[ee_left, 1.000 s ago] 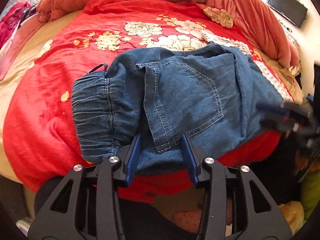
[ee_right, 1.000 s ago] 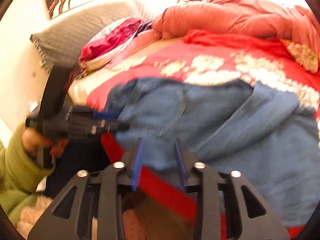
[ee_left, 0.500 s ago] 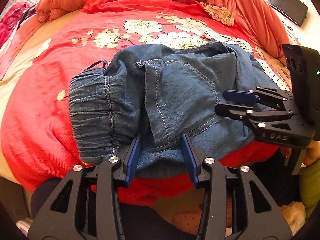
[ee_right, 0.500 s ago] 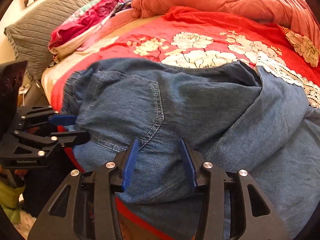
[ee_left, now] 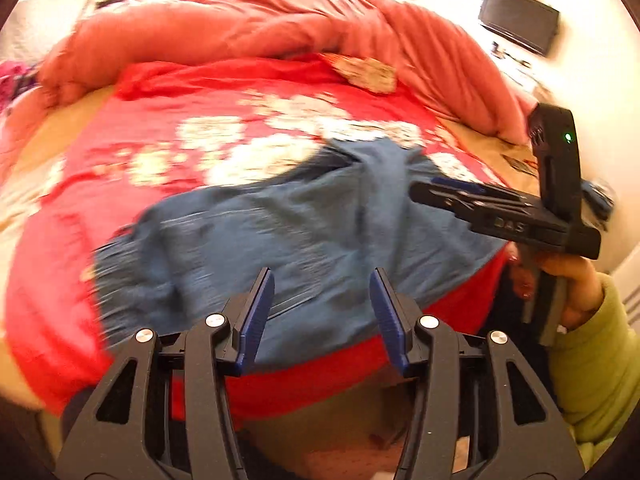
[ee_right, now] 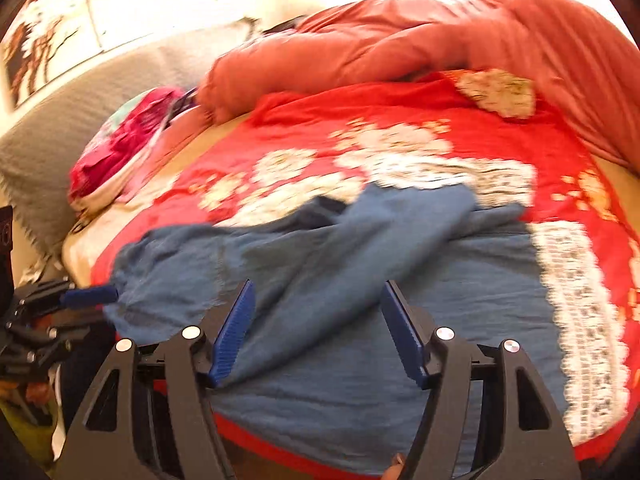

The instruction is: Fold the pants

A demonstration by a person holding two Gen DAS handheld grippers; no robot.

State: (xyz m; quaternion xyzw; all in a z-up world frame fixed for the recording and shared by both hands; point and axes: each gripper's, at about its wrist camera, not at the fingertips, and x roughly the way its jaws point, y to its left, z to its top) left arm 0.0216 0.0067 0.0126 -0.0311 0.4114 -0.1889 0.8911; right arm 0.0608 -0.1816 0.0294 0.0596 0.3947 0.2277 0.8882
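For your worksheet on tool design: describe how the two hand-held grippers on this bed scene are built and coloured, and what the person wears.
Each gripper, left gripper and right gripper, has a black angular frame with triangular cut-outs, silver round bolts and ribbed blue pads on its jaws. From the left wrist view the right gripper shows pale lettering on its side and an upright black block with a green light. The sleeve is light green.

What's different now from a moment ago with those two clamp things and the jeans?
Both grippers have just been opening and have pulled back off the jeans: the left gripper and right gripper now hang open above the denim with nothing pinched. The jeans stay bunched on the red floral bedspread, pink quilt still behind.
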